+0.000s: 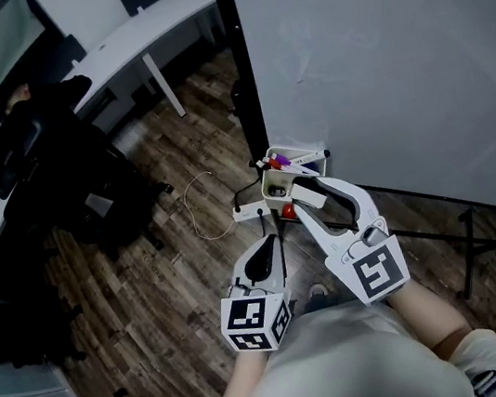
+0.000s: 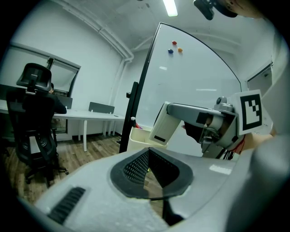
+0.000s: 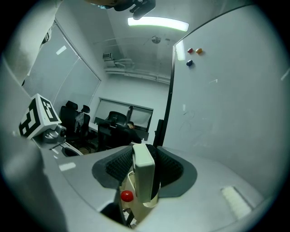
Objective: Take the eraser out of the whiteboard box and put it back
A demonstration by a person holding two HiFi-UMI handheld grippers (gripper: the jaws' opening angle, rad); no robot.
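Note:
A cream whiteboard eraser (image 3: 144,174) stands upright between the pads of my right gripper (image 3: 145,168), which is shut on it. In the left gripper view the eraser (image 2: 165,124) hangs just above the cream whiteboard box (image 2: 139,138). The box (image 1: 276,183) is fixed at the lower left corner of the whiteboard (image 1: 394,55) and holds markers and a red round thing (image 3: 127,195). In the head view the right gripper (image 1: 309,199) reaches over the box. My left gripper (image 1: 267,254) sits lower left of the box with its jaws together and nothing in them.
The whiteboard's black post (image 1: 239,62) and stand legs (image 1: 468,245) are close by. A black office chair (image 1: 46,170) and a white desk (image 1: 136,37) stand to the left. A thin cable (image 1: 197,206) lies on the wooden floor. Coloured magnets (image 2: 174,46) sit high on the board.

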